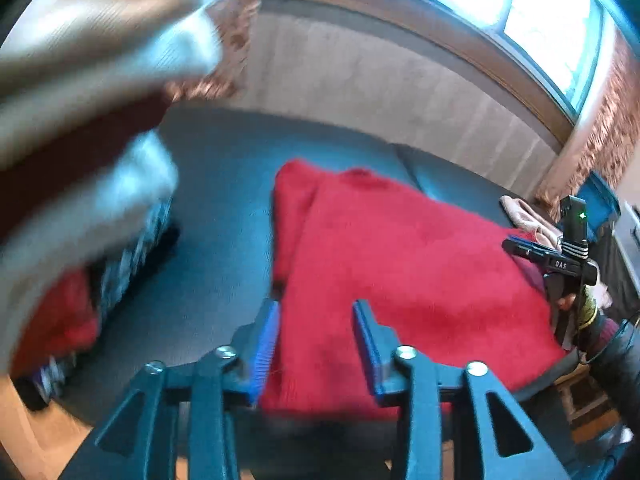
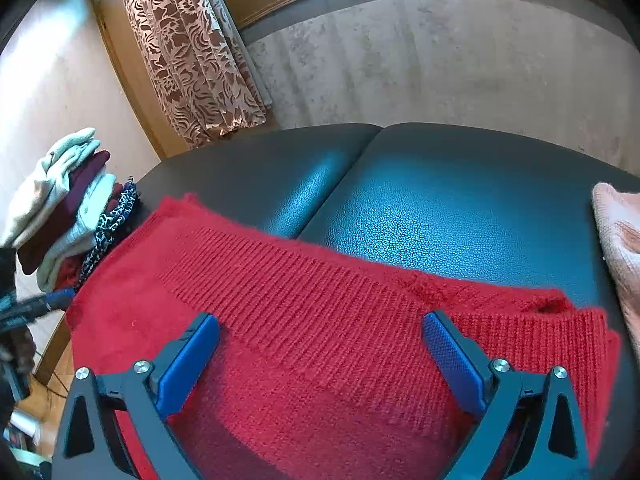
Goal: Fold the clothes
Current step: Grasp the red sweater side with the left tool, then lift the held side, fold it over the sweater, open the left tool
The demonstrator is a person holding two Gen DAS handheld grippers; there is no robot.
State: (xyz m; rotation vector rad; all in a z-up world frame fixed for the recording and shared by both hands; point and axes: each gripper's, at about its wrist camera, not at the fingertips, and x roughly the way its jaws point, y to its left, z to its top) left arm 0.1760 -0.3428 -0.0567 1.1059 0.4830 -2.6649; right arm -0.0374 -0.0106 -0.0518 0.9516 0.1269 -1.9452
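Observation:
A red knit sweater (image 1: 408,264) lies spread on the dark padded table (image 1: 216,208). In the left wrist view my left gripper (image 1: 318,312) is open, its fingers hovering over the sweater's near left edge, with the left pad (image 1: 266,344) right at that edge. The right gripper (image 1: 560,264) shows at the sweater's far right side. In the right wrist view my right gripper (image 2: 320,320) is wide open above the red sweater (image 2: 304,304), over its ribbed band, with nothing between the pads. The left gripper (image 2: 28,308) appears blurred at the left edge.
A stack of folded clothes (image 2: 68,208) stands at the table's left end and looms blurred and close in the left wrist view (image 1: 80,152). A pink garment (image 2: 620,240) lies at the right end. Patterned curtain (image 2: 188,52) and wall lie behind the table (image 2: 440,200).

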